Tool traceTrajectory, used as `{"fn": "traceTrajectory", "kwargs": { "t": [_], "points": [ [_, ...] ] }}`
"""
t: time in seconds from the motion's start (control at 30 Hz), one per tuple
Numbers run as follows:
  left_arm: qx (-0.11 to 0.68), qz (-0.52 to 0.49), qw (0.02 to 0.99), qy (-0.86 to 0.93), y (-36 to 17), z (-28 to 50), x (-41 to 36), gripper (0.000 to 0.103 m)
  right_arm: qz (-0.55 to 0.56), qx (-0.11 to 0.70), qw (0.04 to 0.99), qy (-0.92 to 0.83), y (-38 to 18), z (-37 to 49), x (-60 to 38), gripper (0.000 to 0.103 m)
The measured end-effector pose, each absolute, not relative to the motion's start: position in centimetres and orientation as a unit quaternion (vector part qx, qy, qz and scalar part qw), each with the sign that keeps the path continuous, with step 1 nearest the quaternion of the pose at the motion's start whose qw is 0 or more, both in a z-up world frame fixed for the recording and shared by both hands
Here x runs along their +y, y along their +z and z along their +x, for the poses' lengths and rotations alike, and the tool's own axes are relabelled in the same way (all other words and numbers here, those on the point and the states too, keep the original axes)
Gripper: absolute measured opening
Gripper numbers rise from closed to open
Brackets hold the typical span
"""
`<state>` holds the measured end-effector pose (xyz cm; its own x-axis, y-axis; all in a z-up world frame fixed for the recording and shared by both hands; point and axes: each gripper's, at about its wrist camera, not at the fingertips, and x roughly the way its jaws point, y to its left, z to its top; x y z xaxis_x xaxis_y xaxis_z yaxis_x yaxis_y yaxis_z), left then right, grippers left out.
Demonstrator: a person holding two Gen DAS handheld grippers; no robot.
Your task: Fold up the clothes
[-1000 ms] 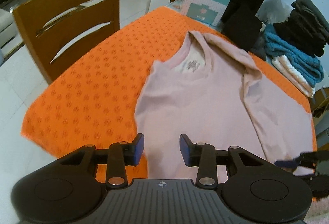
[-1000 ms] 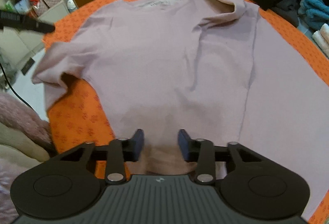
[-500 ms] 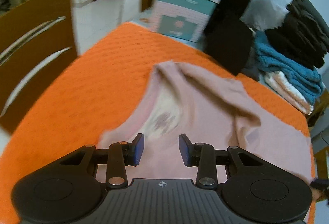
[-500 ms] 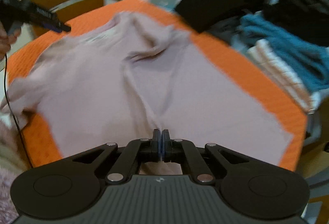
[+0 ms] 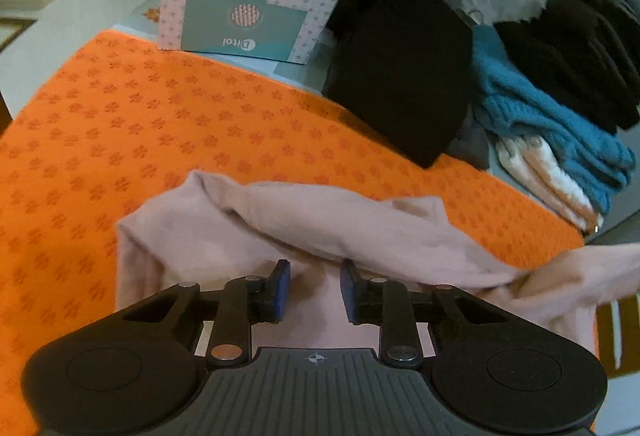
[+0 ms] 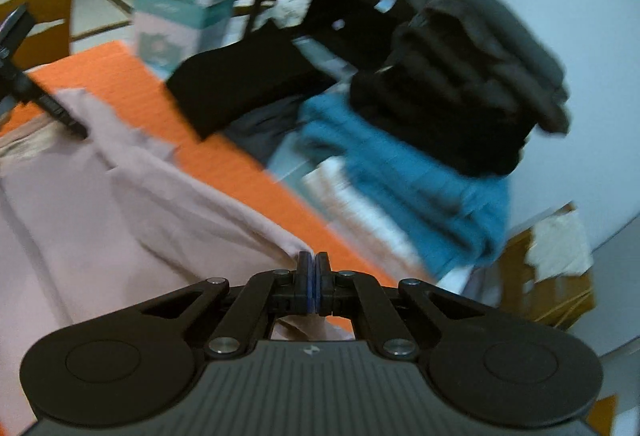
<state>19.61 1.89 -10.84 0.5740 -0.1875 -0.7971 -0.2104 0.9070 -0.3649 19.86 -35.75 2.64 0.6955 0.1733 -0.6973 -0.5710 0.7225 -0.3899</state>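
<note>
right gripper [image 6: 311, 264] is pinching the edge of the pink shirt [image 5: 320, 232] at lower centre of its frame, probably to drag that side over for a fold, while the left gripper [image 5: 313, 276] sits spread open over the shirt's bunched top on the orange tablecloth [image 5: 140, 123], not holding anything

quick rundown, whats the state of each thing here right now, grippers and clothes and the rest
left gripper: open, fingers over the shirt, gripping nothing
right gripper: shut on the shirt's edge
pink shirt: partly bunched, on the orange mat
orange mat: spread flat
blue sweater: folded, in the pile
dark clothes: stacked on the blue sweater
black garment: folded
teal box: closed, print upside down
</note>
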Motion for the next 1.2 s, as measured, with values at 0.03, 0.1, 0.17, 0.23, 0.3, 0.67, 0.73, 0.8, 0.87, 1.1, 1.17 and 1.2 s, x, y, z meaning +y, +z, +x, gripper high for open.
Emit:
{"fn": "traceTrajectory", "kwargs": {
  "t": [0.03, 0.1, 0.17, 0.23, 0.3, 0.67, 0.73, 0.8, 0.87, 1.1, 1.17, 1.2],
  "points": [
    [0.459, -0.223, 0.86, 0.008, -11.0, 19.9, 2.2, 0.03, -0.313, 0.318, 0.871, 0.206, 3.1, 21.0, -35.7, 0.002],
    [0.451, -0.238, 0.86, 0.018, -11.3, 20.4, 3.0, 0.03, -0.33, 0.3, 0.874, 0.191, 3.8, 23.2, -35.6, 0.002],
    [0.444, -0.253, 0.859, 0.032, -11.6, 20.8, 4.1, 0.03, -0.351, 0.279, 0.877, 0.175, 4.6, 25.1, -35.3, 0.002],
    [0.439, -0.273, 0.855, 0.049, -11.9, 21.2, 5.4, 0.028, -0.371, 0.254, 0.879, 0.159, 5.4, 26.7, -35.1, 0.002],
    [0.436, -0.294, 0.848, 0.06, -12.2, 21.5, 6.7, 0.025, -0.386, 0.226, 0.883, 0.143, 6.3, 28.2, -34.9, 0.002],
    [0.429, -0.302, 0.847, 0.085, -12.5, 22.6, 8.0, 0.013, -0.425, 0.203, 0.871, 0.141, 5.6, 34.6, -33.0, 0.002],
    [0.428, -0.297, 0.849, 0.089, -12.5, 22.6, 7.9, 0.012, -0.422, 0.206, 0.871, 0.143, 5.3, 35.6, -32.5, 0.002],
    [0.427, -0.302, 0.848, 0.093, -12.5, 22.6, 8.0, 0.011, -0.415, 0.218, 0.871, 0.146, 4.7, 36.8, -32.3, 0.002],
    [0.425, -0.307, 0.846, 0.096, -12.6, 22.6, 8.2, 0.01, -0.413, 0.227, 0.87, 0.145, 3.8, 37.8, -32.1, 0.002],
    [0.421, -0.294, 0.852, 0.101, -12.7, 22.7, 7.7, 0.01, -0.421, 0.198, 0.876, 0.125, 1.9, 37.9, -30.6, 0.002],
    [0.419, -0.292, 0.854, 0.102, -12.7, 22.7, 7.6, 0.01, -0.43, 0.174, 0.878, 0.117, 2.4, 37.3, -29.8, 0.002],
    [0.418, -0.291, 0.855, 0.103, -12.7, 22.6, 7.5, 0.01, -0.437, 0.163, 0.878, 0.113, 2.7, 37.0, -29.4, 0.002]
  ]
}}
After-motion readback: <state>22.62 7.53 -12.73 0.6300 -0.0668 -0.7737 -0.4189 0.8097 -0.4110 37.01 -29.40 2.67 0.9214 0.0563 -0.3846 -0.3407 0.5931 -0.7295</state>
